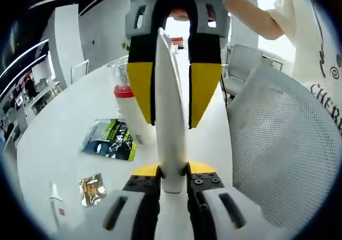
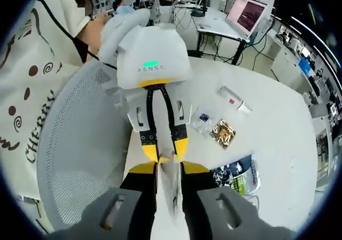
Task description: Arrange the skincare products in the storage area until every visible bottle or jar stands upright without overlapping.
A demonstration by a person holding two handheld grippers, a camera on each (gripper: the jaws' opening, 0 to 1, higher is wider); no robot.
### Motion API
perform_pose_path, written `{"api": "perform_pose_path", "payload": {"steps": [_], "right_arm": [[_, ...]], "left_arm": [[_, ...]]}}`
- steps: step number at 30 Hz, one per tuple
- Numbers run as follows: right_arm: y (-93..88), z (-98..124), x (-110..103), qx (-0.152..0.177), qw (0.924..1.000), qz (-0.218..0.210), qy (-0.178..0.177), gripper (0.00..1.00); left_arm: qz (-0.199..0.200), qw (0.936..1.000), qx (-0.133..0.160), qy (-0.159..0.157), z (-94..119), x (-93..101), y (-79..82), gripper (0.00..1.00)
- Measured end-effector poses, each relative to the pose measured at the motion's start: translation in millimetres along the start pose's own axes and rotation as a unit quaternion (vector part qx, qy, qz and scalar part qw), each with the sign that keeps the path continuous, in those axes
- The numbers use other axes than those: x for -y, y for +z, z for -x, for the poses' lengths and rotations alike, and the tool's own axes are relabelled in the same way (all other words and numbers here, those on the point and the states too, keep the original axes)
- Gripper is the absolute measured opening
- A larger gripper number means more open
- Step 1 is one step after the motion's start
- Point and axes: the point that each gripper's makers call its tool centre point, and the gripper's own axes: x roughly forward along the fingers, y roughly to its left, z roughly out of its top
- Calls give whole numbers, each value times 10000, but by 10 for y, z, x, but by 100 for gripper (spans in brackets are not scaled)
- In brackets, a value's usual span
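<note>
White table w/ green sachet, gold packet, tube.

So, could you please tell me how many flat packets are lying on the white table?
3: a green-and-black packet nearest, a gold sachet past it, and a small blue-printed sachet next to the gold one. Others may be hidden.

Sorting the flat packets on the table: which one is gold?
The small crinkled gold packet, near a clear sachet. The larger packet beside it is black and green.
</note>
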Motion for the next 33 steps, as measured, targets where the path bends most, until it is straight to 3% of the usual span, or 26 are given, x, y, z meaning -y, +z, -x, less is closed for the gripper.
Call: {"api": "perform_pose_path", "payload": {"steps": [1, 8, 14, 15, 22, 33], "right_arm": [[-8, 4, -44, -28, 9998, -105, 160, 13], [51, -43, 32, -452, 9986, 114, 247, 11], [219, -58, 112, -417, 9982, 292, 330, 11], [177, -41, 134, -609, 9970, 340, 323, 10], [118, -8, 248, -747, 9963, 310, 294, 11], [49, 156, 467, -783, 9967, 215, -11, 10]], "left_arm": [[49, 10000, 61, 11, 1, -15, -1, 14], [88, 9999, 131, 21, 4, -48, -4, 14], [113, 9999, 91, 35, -70, -129, -18, 14], [163, 9998, 135, 34, -73, -145, -9, 14], [211, 9995, 216, 82, -134, -244, 49, 15], [265, 9990, 341, 73, -229, -394, 129, 15]]}}
